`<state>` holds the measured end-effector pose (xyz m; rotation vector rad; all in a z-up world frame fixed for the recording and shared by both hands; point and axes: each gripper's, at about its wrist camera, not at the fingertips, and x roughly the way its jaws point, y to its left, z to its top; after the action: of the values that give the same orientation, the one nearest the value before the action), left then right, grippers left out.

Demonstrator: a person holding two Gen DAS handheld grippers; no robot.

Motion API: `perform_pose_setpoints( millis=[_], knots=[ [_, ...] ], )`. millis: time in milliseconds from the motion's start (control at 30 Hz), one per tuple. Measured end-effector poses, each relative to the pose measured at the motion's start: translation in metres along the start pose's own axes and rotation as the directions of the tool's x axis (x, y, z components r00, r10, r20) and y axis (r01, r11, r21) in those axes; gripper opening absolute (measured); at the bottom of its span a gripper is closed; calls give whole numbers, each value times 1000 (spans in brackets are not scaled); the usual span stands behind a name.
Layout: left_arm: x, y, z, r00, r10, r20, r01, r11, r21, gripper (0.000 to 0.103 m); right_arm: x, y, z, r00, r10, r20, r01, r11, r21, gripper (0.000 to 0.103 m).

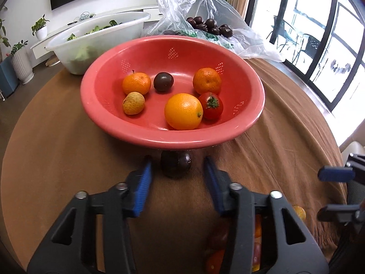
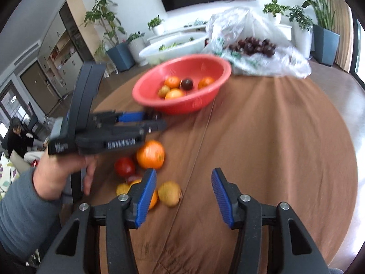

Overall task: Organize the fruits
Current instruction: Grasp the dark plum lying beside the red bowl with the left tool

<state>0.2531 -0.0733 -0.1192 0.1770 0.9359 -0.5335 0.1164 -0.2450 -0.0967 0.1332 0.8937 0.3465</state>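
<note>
A red bowl [image 1: 127,132] on the brown table holds two mandarins [image 1: 136,83], an orange [image 1: 183,111], a tomato [image 1: 211,105], a dark passion fruit [image 1: 163,81] and a yellowish fruit [image 1: 133,103]. A dark fruit [image 1: 175,164] lies on the cloth under the bowl's near rim, just ahead of my open left gripper [image 1: 178,162]. My right gripper [image 2: 183,178] is open and empty above the cloth. Loose fruits lie to its left: an orange [image 2: 151,154], a tomato [image 2: 124,166] and a yellow fruit [image 2: 169,193]. The bowl [image 2: 194,105] and the left gripper [image 2: 157,118] show in the right wrist view.
A clear plastic bag [image 1: 205,6] with several dark fruits [image 1: 209,25] lies behind the bowl. A white tub [image 1: 98,38] with greens stands at the back left. The round table's edge [image 1: 13,141] curves close on the left. The right gripper's fingers [image 1: 336,174] show at the right.
</note>
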Motion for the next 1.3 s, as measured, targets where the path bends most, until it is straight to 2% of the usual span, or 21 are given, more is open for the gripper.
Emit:
perform_pose_setpoints(
  millis=[167,267,500,600,733,900,1100,1300],
  knots=[
    [3,4,3,1000,-10,11,10,1000,-11,33,3,1,-5,999,3,-35,-6,996,-85,49],
    [4,6,3,1000,-13,21,14,1000,-10,30,0,0,-8,998,28,-52,-32,996,-86,48],
    [2,7,-1,999,-21,29,21,1000,-1,24,6,35,-19,993,83,-79,-95,983,-158,47],
    [1,7,-2,999,-25,28,25,1000,1,24,11,42,-19,997,40,-69,-53,980,-192,46],
    [1,7,-2,999,-27,30,27,1000,3,24,5,27,-11,997,42,-60,-50,990,-133,45],
    [1,6,-2,999,-27,28,27,1000,10,24,5,17,-10,997,0,-72,-11,988,-155,45],
    [1,6,-3,999,-29,25,29,999,18,24,26,15,-14,989,-14,-150,-17,980,-199,44],
    [1,6,-3,999,-30,24,29,999,21,24,34,14,-8,988,10,-151,-48,968,-247,43]
  ],
)
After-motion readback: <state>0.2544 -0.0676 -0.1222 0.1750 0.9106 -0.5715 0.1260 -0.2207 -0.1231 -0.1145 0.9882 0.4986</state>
